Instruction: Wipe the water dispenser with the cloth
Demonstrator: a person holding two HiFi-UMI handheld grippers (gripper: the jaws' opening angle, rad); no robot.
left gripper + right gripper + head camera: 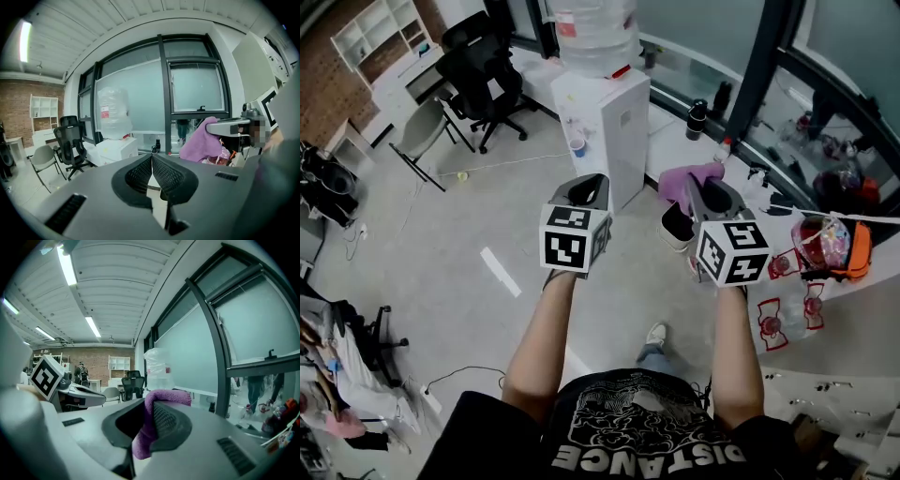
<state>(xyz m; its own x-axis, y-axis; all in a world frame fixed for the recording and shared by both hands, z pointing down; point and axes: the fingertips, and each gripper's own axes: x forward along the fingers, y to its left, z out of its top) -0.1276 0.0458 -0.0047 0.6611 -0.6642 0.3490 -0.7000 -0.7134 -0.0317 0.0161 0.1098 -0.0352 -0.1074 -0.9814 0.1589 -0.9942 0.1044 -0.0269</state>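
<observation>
Right hand-held gripper [151, 404] grips the half-hidden cloth [167, 396]; left hand-held gripper [152, 156] is closed, empty.

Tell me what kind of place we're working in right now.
Most likely an open office. Black swivel chairs stand on the bare floor, white cubby shelves sit against a brick wall, and the water dispenser with its big bottle stands beside a long white counter.
</observation>
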